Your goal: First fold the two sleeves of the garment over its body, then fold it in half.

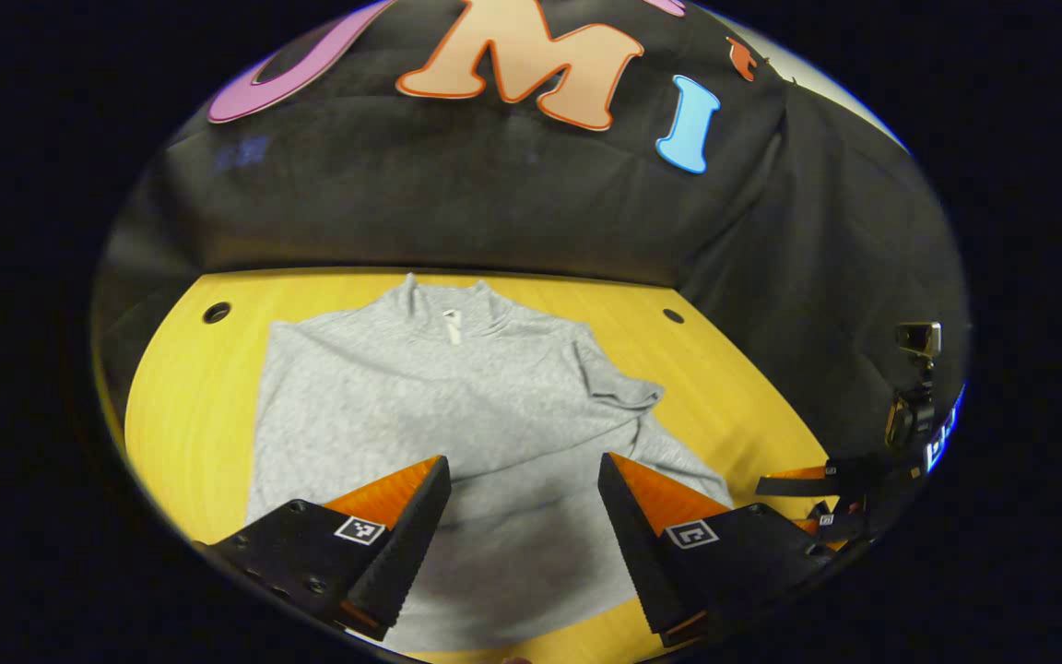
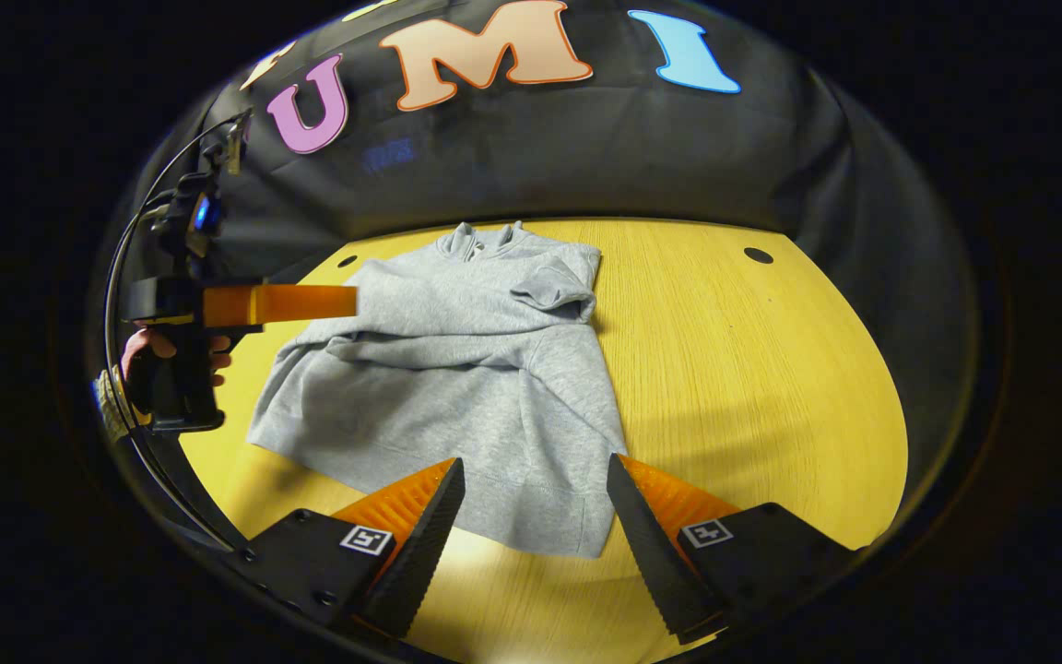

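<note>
A grey sweater (image 2: 466,369) lies flat on a yellow wooden bench (image 2: 752,369), its collar (image 2: 485,238) pointing toward the dark cloth wall at the back. Both sleeves appear folded in across the body, one bunched near the shoulder (image 2: 554,281), though the folds are hard to trace exactly. In the left gripper view, the left gripper (image 1: 524,516) hovers above the sweater's (image 1: 457,406) lower half with its fingers spread wide, holding nothing. In the right gripper view, the right gripper (image 2: 536,521) is likewise wide open and empty, over the sweater's near hem corner. A hand (image 2: 158,355) holds the left gripper at the far left of that view.
</note>
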{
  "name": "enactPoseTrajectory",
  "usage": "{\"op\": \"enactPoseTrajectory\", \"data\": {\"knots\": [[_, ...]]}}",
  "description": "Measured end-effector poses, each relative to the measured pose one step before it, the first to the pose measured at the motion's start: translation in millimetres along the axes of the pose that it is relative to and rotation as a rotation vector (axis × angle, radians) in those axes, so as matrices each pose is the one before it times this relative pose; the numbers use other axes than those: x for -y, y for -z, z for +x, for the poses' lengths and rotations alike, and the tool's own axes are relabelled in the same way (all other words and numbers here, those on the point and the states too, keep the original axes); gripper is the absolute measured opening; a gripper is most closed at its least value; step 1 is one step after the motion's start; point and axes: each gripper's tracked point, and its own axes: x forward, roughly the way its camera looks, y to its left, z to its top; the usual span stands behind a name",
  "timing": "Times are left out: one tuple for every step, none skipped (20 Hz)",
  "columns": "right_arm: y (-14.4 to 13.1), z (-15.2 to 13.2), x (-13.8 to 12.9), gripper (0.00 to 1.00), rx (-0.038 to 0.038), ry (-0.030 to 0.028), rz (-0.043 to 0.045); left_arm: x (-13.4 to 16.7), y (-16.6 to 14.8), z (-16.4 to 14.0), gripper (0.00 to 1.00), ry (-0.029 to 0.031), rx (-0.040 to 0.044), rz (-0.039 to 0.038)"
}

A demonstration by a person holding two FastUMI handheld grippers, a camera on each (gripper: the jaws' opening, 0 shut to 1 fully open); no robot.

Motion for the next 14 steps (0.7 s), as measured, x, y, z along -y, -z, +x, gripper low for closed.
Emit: {"op": "enactPoseTrajectory", "data": {"knots": [[3.32,1.67,0.12,0.94,-0.00992,0.00058,0.00342,-13.75,10.81,-11.24,0.94,-0.02992,-0.00990,0.00007],[4.20,1.31,0.11,0.94,-0.00869,0.00135,0.00584,-11.52,11.58,-11.91,0.94,-0.02431,-0.00940,-0.00362],[2.98,2.82,0.71,0.94,-0.00826,0.00227,0.00479,-10.27,12.08,-11.67,0.94,-0.02448,-0.01182,-0.00846],[3.52,1.76,1.47,0.94,-0.00968,0.00379,0.00352,-8.21,11.03,-8.31,0.94,-0.02051,-0.00859,-0.01148],[2.49,1.13,1.24,0.94,-0.00626,0.00708,0.00073,-10.07,13.29,-8.65,0.94,-0.02762,-0.01212,-0.02536],[4.69,1.08,1.71,0.93,-0.00736,0.00791,-0.00120,-7.00,14.53,-7.80,0.94,-0.01423,-0.01706,-0.02798],[3.16,1.80,2.32,0.93,-0.00810,0.00928,-0.00046,-7.98,12.85,-5.79,0.94,-0.02664,-0.01692,-0.02157],[4.43,1.92,1.88,0.93,-0.00720,0.00678,0.00302,-8.30,13.51,-0.98,0.94,-0.02750,-0.02205,-0.01556],[3.24,2.47,0.43,0.98,-0.00658,0.00562,0.00570,-8.36,11.12,-3.68,0.94,-0.02292,-0.01906,-0.01167],[3.26,1.18,1.17,0.94,-0.00678,0.00523,0.00349,-8.61,12.70,-3.56,0.94,-0.01724,-0.01610,-0.00579],[1.65,1.72,1.27,0.98,-0.00355,0.00573,0.00047,-7.54,6.06,-0.75,0.94,-0.01806,-0.00482,0.00067],[1.29,3.55,1.27,0.98,-0.00376,0.00771,-0.00093,-3.44,3.74,1.94,0.94,-0.01103,-0.00285,-0.00387],[1.58,2.22,0.53,0.94,-0.00533,0.00572,-0.00015,-1.16,2.56,1.68,0.93,-0.00938,-0.00606,-0.00523],[1.27,1.83,1.19,0.94,-0.00444,0.00321,-0.00082,-1.34,3.60,1.11,0.93,-0.00871,-0.00315,-0.00113]]}}
